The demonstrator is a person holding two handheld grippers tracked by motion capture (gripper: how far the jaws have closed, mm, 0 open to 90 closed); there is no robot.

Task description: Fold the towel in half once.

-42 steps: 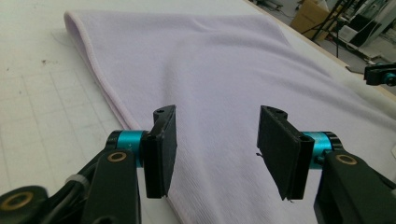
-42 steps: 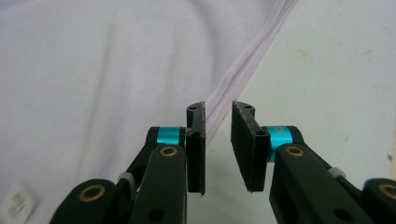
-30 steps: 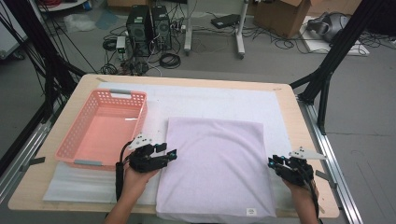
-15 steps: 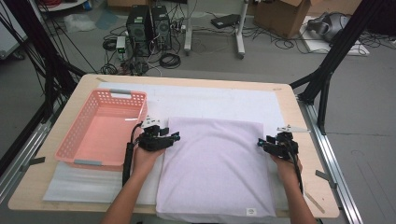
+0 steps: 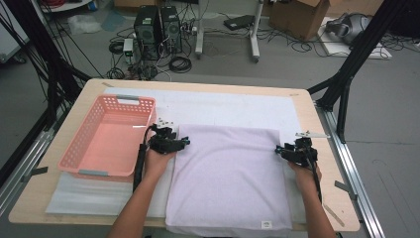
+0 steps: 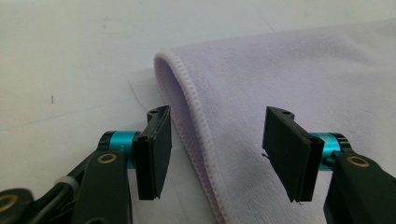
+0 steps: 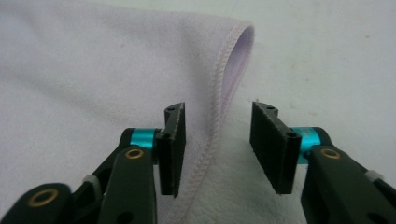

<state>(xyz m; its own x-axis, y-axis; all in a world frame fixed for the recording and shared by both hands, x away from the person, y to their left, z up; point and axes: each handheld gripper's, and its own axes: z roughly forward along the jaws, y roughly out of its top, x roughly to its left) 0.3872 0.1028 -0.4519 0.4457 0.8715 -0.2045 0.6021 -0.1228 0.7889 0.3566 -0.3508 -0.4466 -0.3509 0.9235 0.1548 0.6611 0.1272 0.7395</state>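
Note:
A folded lilac towel (image 5: pixel 228 173) lies flat on a white mat (image 5: pixel 223 106). My left gripper (image 5: pixel 184 142) is at the towel's far left corner. In the left gripper view it (image 6: pixel 217 149) is open, its jaws just opened a little wider, and the towel's (image 6: pixel 289 74) stitched left edge runs between them untouched. My right gripper (image 5: pixel 279 148) is near the far right corner. In the right gripper view its (image 7: pixel 217 144) jaws have just been opening, and the towel's (image 7: pixel 93 70) stitched right edge lies between them without being pressed.
An empty pink basket (image 5: pixel 94 172) stands on the table's left side, just left of my left hand. The wooden table (image 5: pixel 317 124) ends close behind my right hand. Computers and cables sit on the floor beyond the far edge.
Both hands have slid away from me along the towel's side edges, from about its middle up to its far corners. The towel has stayed flat.

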